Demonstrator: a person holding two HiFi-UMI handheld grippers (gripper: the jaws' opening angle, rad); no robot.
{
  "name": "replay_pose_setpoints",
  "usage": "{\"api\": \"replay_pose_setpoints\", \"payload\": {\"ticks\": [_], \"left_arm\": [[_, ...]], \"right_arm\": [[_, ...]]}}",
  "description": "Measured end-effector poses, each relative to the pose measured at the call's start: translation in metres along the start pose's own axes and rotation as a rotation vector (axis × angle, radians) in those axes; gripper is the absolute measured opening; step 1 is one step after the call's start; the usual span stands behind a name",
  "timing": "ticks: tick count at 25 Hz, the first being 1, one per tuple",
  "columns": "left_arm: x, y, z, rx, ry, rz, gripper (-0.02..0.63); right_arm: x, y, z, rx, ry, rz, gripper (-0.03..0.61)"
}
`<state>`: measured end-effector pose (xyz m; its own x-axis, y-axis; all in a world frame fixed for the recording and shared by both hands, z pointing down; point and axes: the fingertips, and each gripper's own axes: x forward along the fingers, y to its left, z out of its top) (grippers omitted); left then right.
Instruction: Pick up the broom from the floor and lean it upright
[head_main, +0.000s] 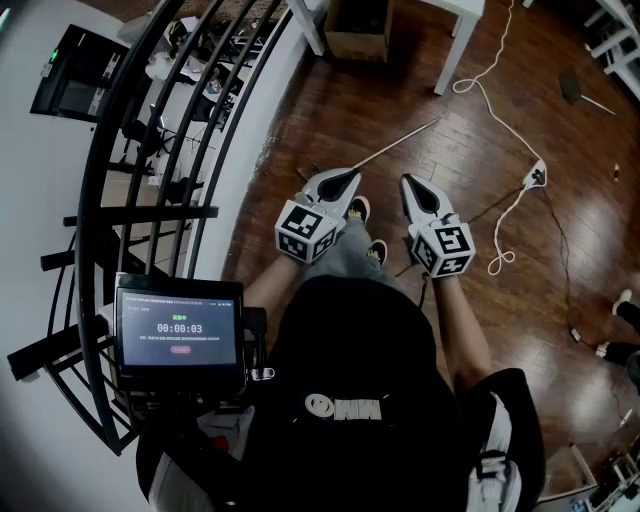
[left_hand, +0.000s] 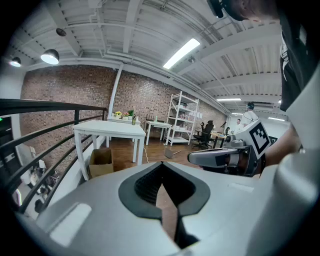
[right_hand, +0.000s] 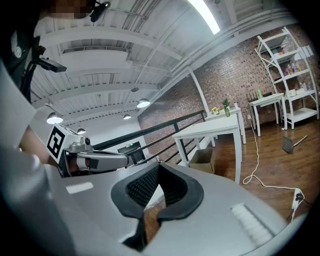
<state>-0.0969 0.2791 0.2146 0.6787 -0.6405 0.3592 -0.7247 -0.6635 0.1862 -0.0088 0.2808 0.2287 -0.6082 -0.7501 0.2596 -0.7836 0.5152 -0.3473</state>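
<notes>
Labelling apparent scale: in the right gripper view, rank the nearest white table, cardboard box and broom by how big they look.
Largest to smallest:
nearest white table
cardboard box
broom, though it lies farther off, so distance shrinks it

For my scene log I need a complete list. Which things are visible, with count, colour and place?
stick: one, pale, long, on wooden floor, centre; perhaps the broom's handle
flat-headed tool: one, dark, floor far right
railing: one, black, left
table: one, white, beside railing
cardboard box: one, brown, under table
cable with power strip: one, white, across floor
screen: one, dark, lower left
left hand-held gripper: one, grey-white, shut, empty
right hand-held gripper: one, grey-white, shut, empty
</notes>
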Motion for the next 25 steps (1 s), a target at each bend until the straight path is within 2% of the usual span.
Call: {"api": "replay_pose_setpoints", "payload": {"ticks": [4,9,14,17,20,25], "left_arm": [[0.005,-0.003,-0.002,0.002,0.02,-0.021,0.014],[0.073,0.049,-0.013,-0.026,0.073,-0.047,0.014],[0.093,0.051,-0.017,-0.021,0.127,-0.082,0.014],[0.13,0.078,-0.02,-0.03,0.173,-0.095,0.014],[0.169,0.107,-0.035,-0.05,0.225,-0.116,0.014],[0.194,0.129,-0.072,-0.069,0.318,-0.129,0.014]], "right_arm": [[-0.008,-0.004,0.001,0.01,0.01,-0.02,0.004],[0.05,-0.058,-0.004,0.038,0.065,-0.037,0.003],[0.058,-0.062,0.003,0.042,0.111,-0.02,0.003],[0.091,-0.091,0.01,0.058,0.143,-0.023,0.003],[0.122,-0.121,0.005,0.085,0.184,-0.029,0.004],[0.142,-0.137,-0.008,0.089,0.218,-0.028,0.004]]}}
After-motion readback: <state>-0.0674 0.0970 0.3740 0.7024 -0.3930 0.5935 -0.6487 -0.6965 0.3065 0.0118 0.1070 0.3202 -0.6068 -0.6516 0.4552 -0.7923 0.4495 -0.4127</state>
